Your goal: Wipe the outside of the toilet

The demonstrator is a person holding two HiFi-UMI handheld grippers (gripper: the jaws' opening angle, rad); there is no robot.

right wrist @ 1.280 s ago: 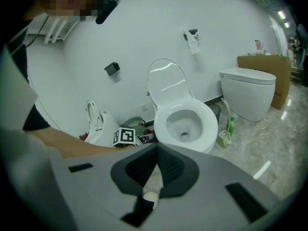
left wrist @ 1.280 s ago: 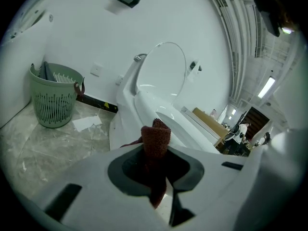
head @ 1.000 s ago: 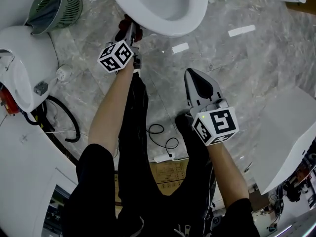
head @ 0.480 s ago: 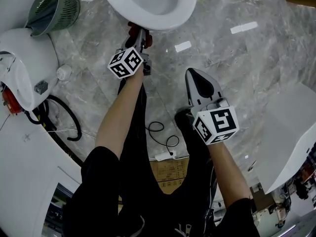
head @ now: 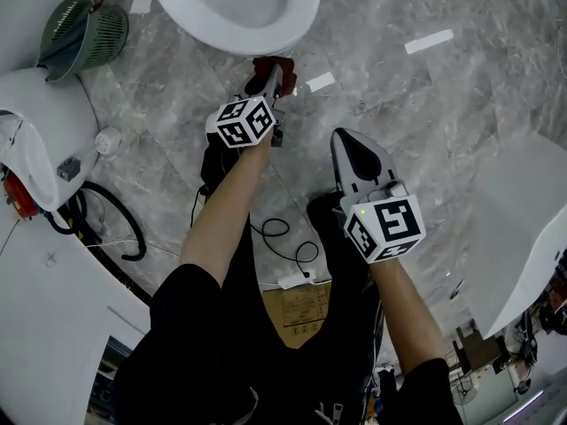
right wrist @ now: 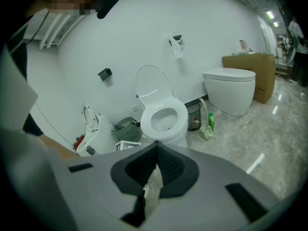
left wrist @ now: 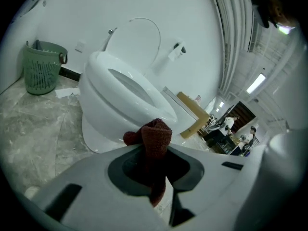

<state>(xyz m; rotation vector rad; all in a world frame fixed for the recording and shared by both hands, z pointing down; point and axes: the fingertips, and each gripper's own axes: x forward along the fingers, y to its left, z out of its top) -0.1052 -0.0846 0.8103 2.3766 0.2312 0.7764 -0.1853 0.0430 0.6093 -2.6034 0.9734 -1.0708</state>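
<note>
The white toilet (head: 232, 11) stands at the top of the head view with its lid up; its bowl (left wrist: 120, 107) fills the middle of the left gripper view and it appears farther off in the right gripper view as the toilet (right wrist: 163, 119). My left gripper (head: 273, 80) is shut on a dark red cloth (head: 267, 65), held just below the bowl's front rim. The red cloth (left wrist: 153, 141) bunches out between the jaws, close to the bowl's outer wall; contact cannot be told. My right gripper (head: 356, 153) hangs shut and empty over the floor.
A green basket (head: 81, 29) sits left of the toilet. A second white fixture (head: 40, 135) with black hoses lies at the left. Another toilet (right wrist: 230, 94), a cardboard box (right wrist: 257, 73) and a green bottle (right wrist: 211, 121) stand at the right. Cables (head: 283, 242) trail on the marble floor.
The left gripper with the red cloth has moved rightward along the front underside of the bowl. The right gripper has stayed put.
</note>
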